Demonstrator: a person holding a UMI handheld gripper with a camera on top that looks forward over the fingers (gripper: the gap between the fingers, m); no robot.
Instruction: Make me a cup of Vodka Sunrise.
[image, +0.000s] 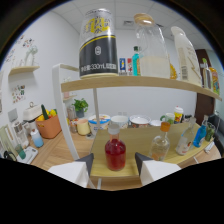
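We see the jaws (115, 167) open, one finger at either side of a small round flask of red liquid (115, 152), with a gap on both sides. The flask stands upright on the wooden desk (145, 140). Just beside it, to the right, stands a clear bottle with an orange cap (161, 143). On the shelf (140, 82) above, we note a black and yellow can (98, 44) and a large clear jar (151, 49).

Bright, even indoor light; soft blur throughout; strong fisheye bending curves the shelf (145, 82), with a black vignette surrounding everything beyond it
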